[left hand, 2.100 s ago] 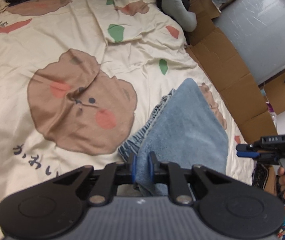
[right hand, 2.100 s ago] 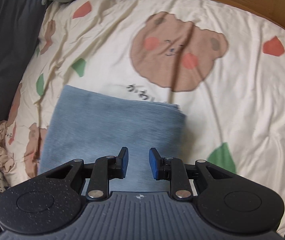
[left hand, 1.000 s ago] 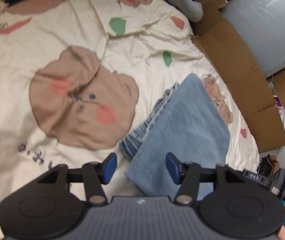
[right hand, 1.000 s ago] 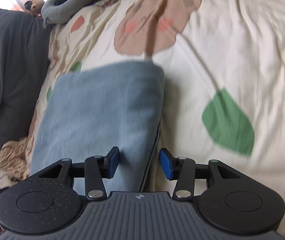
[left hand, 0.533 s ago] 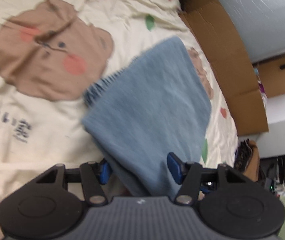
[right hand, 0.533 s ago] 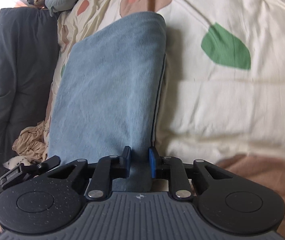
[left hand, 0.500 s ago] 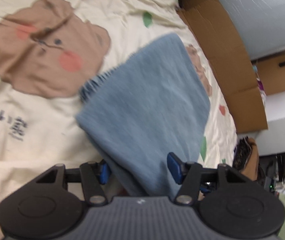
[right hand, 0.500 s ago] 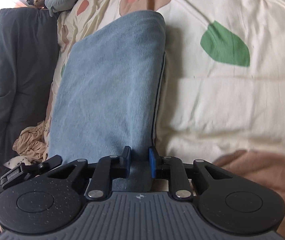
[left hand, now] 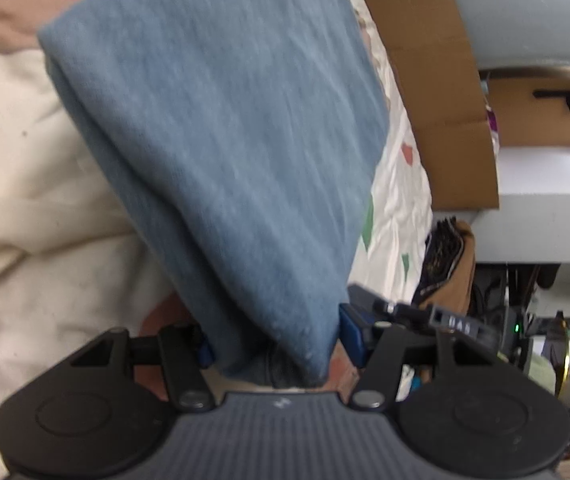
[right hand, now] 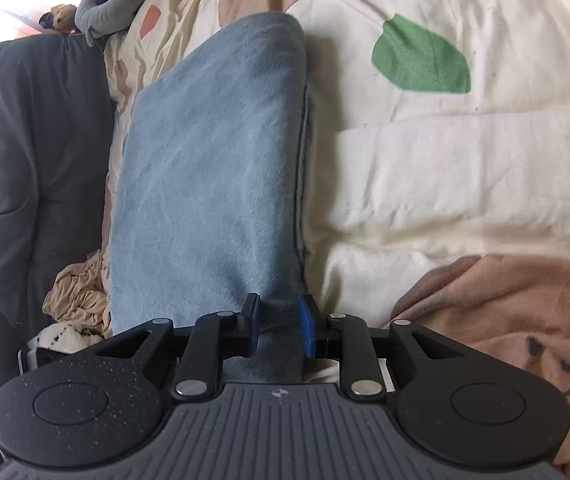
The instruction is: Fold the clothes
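Jeans (left hand: pixel 221 128) folded, hanging ahead of my fingers | left gripper (left hand: pixel 275 338) and right gripper (right hand: pixel 279 330) both pinching them | step: carrying, I judge | next: lay bundle flat on quilt (right hand: pixel 465 180).

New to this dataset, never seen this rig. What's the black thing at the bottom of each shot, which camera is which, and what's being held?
Each picture is from a fisheye camera on a hand-held two-finger gripper, looking along its fingers; a person holds one in each hand. The black shape at the bottom is the gripper itself. The left gripper has folded blue jeans between its wide-set fingers. The right gripper is clamped on the same folded blue jeans. Beneath lies a cream bedspread with bear and leaf prints. Cardboard stands beside the bed.
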